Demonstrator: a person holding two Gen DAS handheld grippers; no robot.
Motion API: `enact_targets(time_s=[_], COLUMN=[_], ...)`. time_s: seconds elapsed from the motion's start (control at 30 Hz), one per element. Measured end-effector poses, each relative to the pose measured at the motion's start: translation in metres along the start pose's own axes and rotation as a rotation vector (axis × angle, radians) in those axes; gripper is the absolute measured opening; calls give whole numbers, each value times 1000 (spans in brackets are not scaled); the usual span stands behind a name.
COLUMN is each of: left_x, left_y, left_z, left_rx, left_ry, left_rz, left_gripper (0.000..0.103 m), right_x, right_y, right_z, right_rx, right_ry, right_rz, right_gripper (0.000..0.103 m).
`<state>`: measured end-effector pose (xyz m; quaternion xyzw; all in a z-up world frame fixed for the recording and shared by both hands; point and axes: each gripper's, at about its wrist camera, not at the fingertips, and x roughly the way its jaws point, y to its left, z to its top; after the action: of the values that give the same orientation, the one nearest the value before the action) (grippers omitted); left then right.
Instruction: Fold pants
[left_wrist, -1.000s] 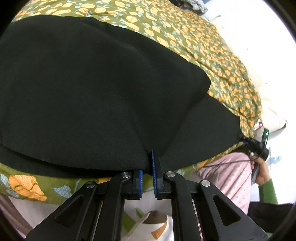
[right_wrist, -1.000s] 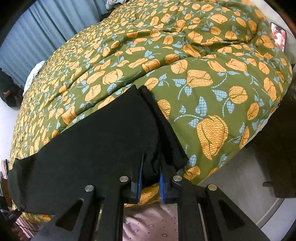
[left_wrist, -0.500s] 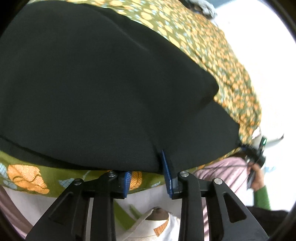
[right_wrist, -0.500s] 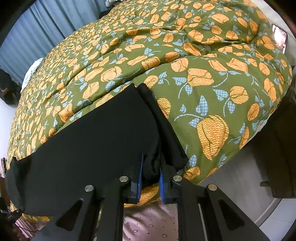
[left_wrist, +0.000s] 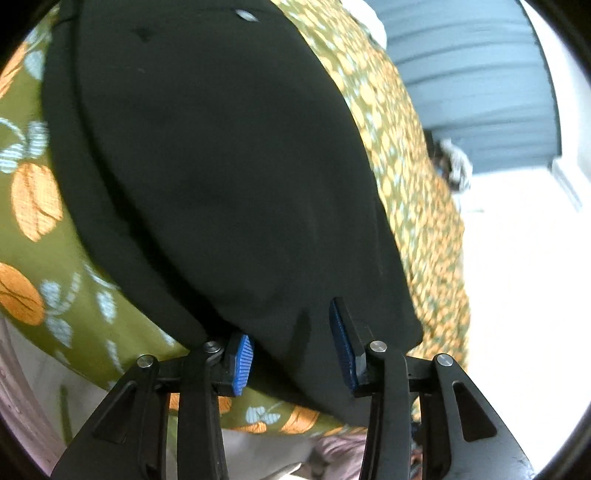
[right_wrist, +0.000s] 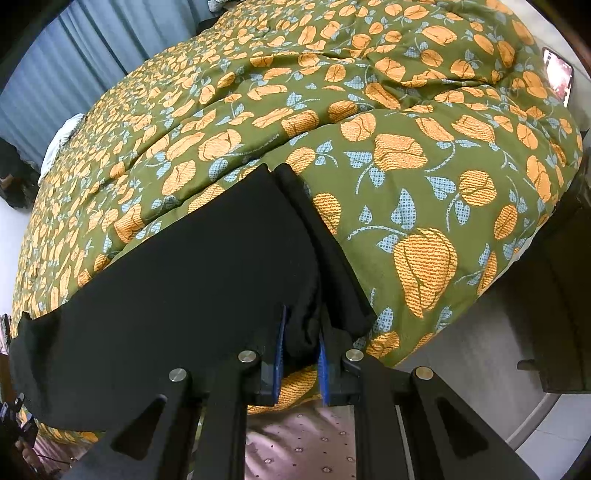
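The black pants (right_wrist: 192, 295) are spread flat across the near part of a bed, on a quilted olive-green bedspread (right_wrist: 424, 155) printed with orange tulip-like flowers and pale blue leaves. The cloth of the pants is matte, smooth and opaque, with a soft woven look; a doubled layer is seen along the right-hand edge, where a narrow band of the lower layer is left showing beside the upper one. In the left wrist view the pants (left_wrist: 221, 166) are seen as a broad, rounded dark sheet with a lower layer offset along the left edge. The left gripper (left_wrist: 291, 347) is held wide apart, its ribbed blue pads (left_wrist: 240, 363) on either side of the hem; cloth is draped between the two fingers, but no pinch is made on it. The right gripper (right_wrist: 300, 350) is closed to a narrow gap, and a bunched fold of the black fabric is clamped between its blue pads (right_wrist: 322, 365) at the near right corner of the garment. Blue-grey pleated curtains (right_wrist: 74, 62) are hung behind the bed, and a phone with a lit screen (right_wrist: 557, 75) is laid at the far right edge of the bedspread. Pink dotted fabric (right_wrist: 306, 439) is seen below the right gripper.
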<state>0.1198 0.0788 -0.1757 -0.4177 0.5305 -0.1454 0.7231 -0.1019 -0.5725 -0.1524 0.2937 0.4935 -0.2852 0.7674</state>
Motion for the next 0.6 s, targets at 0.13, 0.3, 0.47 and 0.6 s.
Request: enact_targets(time_s=[0.13,0.3,0.47,0.6], left_x=[-7,-19,-28,-14], left_y=[-2,-11,-20,-9], left_z=[-6,-17,-29,-26], left_rx=[17,108,184,160], left_ry=[-43,-77,-81,-26], left_rz=[22,100,190,299], left_gripper=[35,4,5,18], right_x=[0,1,1,0], right_y=[0,0,0,-1], right_z=[1,1,1,2], right_rx=[1,2,4,8], right_ry=[0,-1,0,0], right_rz=[0,1,1,3], right_gripper=[15,15,15,15])
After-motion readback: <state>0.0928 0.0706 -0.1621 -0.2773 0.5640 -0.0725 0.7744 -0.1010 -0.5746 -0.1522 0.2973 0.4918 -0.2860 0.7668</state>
